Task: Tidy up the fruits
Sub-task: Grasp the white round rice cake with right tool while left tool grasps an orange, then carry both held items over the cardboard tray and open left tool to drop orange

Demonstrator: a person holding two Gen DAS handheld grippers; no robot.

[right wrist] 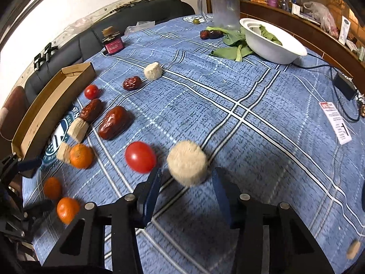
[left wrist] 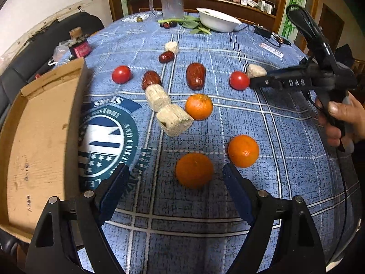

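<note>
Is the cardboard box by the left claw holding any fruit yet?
Empty as far as visible: the cardboard box shows only bare floor in the left wrist view; its near end is cut off.

The counter (right wrist: 262, 118) carries a blue plaid cloth with a round printed emblem (left wrist: 107, 137) near one edge. At the far side stand a clear plastic jug (right wrist: 224, 6) and a white bowl (right wrist: 273, 43) holding green leaves; more leaves (right wrist: 230, 50) lie on the cloth just beside it. A dark jar with a pink label (right wrist: 112, 42) sits at the counter's edge. A black power adapter (right wrist: 344, 85) with cable and a printed card (right wrist: 336, 123) lie well apart from these.
</note>
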